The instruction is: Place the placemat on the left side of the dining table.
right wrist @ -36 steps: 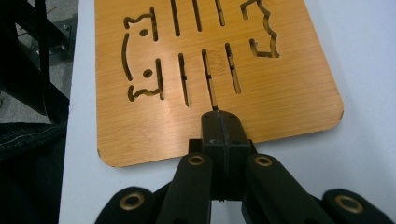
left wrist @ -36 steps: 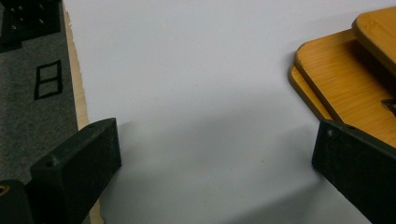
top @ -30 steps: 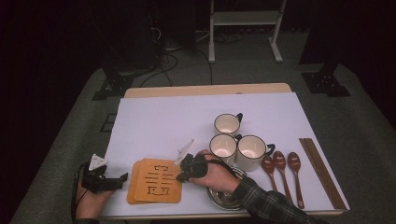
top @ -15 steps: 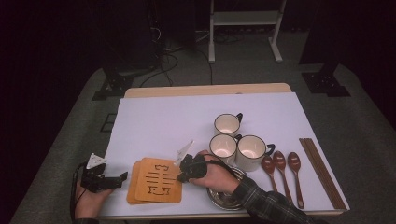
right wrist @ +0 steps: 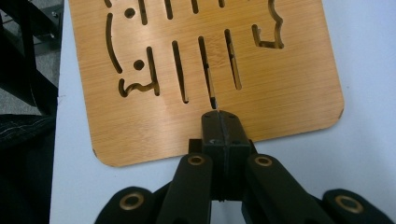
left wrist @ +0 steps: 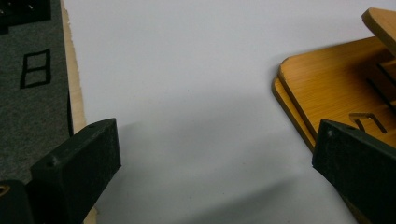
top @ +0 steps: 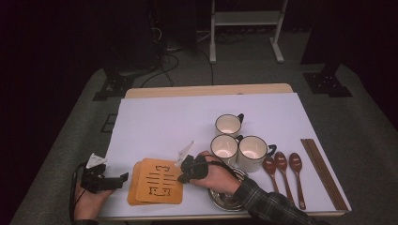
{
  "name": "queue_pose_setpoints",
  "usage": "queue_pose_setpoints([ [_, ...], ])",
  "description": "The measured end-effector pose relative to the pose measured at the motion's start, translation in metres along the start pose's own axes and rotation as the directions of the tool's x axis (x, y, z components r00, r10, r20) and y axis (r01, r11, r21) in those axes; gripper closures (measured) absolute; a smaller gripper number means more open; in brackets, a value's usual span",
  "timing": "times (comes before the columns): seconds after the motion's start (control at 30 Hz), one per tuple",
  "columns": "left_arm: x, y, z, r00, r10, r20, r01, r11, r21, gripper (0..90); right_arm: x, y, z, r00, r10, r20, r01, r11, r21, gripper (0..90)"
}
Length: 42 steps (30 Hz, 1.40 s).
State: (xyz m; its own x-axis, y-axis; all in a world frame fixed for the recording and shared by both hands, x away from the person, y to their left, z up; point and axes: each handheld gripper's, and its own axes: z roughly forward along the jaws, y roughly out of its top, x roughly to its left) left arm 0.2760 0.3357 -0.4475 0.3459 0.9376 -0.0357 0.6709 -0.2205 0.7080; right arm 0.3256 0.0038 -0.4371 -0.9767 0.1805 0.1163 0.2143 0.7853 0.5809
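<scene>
A stack of bamboo mats (top: pixel 157 180) with cut-out slots lies at the front left of the white table cover. In the right gripper view the top mat (right wrist: pixel 210 46) faces the camera, and my right gripper (right wrist: pixel 221 116) is shut, its joined tips resting over the mat's near edge, not clamped around it. From above, the right gripper (top: pixel 180 177) sits at the stack's right side. My left gripper (top: pixel 123 178) is just left of the stack, open wide, nothing between its jaws. In the left gripper view (left wrist: pixel 215 177) the stacked mats (left wrist: pixel 336 79) lie at the right, the top one seeming raised.
Three white mugs (top: pixel 227 125) stand right of centre. A metal dish (top: pixel 225 199) lies under the right forearm. Three dark red spoons (top: pixel 281 164) and chopsticks (top: pixel 324 173) lie at the right. The table's left edge (left wrist: pixel 74 102) runs beside the left gripper.
</scene>
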Motion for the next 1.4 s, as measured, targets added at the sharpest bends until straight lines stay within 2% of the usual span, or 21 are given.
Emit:
queue_pose_setpoints([
  [0.17,0.0,0.002,-0.005,0.9999,-0.015,0.004,0.015,0.9999,-0.006,0.3,0.0,0.0,0.0,1.0,0.0,0.001,0.0,1.0,0.001,89.8],
  [0.47,-0.007,0.008,-0.014,0.9994,-0.031,0.014,0.031,0.9992,-0.024,0.3,0.0,0.0,0.0,1.0,0.001,0.0,-0.001,1.0,0.001,89.8],
  [0.9,-0.023,0.017,-0.02,0.9977,-0.012,0.066,0.015,0.9988,-0.047,0.3,0.0,0.0,0.0,1.0,0.0,0.002,0.0,1.0,0.0,89.8],
  [1.17,-0.033,0.02,-0.017,0.9949,-0.003,0.1,0.009,0.9985,-0.053,0.3,0.0,0.0,0.0,1.0,-0.001,0.003,0.001,1.0,0.0,89.8],
  [1.4,-0.044,0.022,-0.011,0.991,0.019,0.133,-0.013,0.9987,-0.05,0.3,0.0,0.0,0.0,1.0,-0.001,0.003,0.001,1.0,0.0,89.8],
])
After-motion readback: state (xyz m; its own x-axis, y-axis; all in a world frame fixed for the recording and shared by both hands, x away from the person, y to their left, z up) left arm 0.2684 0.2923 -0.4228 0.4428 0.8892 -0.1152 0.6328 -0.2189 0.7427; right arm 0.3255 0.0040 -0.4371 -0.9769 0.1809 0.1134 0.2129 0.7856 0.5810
